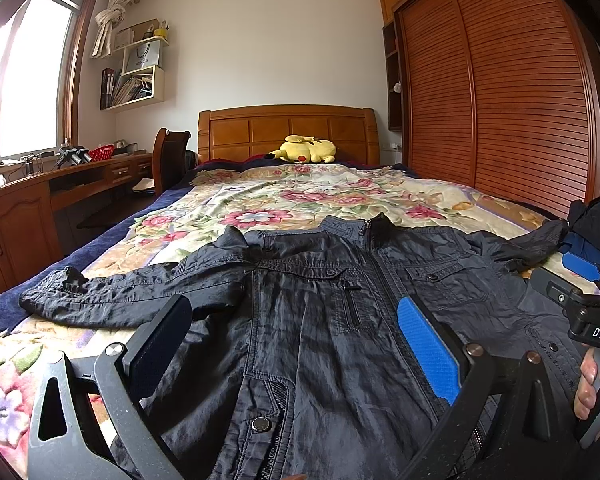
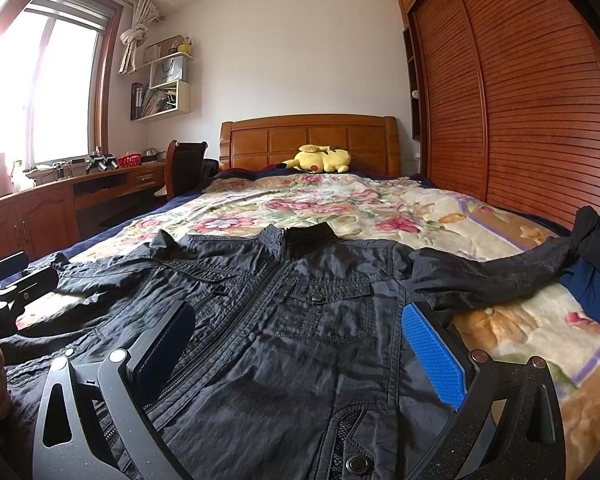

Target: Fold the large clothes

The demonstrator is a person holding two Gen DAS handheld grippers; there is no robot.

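Observation:
A dark navy zip jacket (image 1: 320, 320) (image 2: 292, 320) lies face up and spread flat on the floral bedspread (image 1: 260, 200), collar toward the headboard and both sleeves stretched out sideways. My left gripper (image 1: 292, 328) hovers open over the jacket's lower left front with nothing between its fingers. My right gripper (image 2: 296, 336) is open above the lower right front, also holding nothing. The right gripper's body (image 1: 588, 312) shows at the right edge of the left wrist view, held by a hand (image 1: 592, 384). The left gripper's body (image 2: 4, 300) shows at the left edge of the right wrist view.
A yellow plush toy (image 1: 304, 149) lies by the wooden headboard (image 1: 288, 128). More dark clothes (image 2: 596, 248) are piled at the bed's right edge, touching the sleeve end. A slatted wardrobe (image 1: 500, 80) runs along the right. A desk (image 1: 80, 184) and chair (image 1: 172, 156) stand left.

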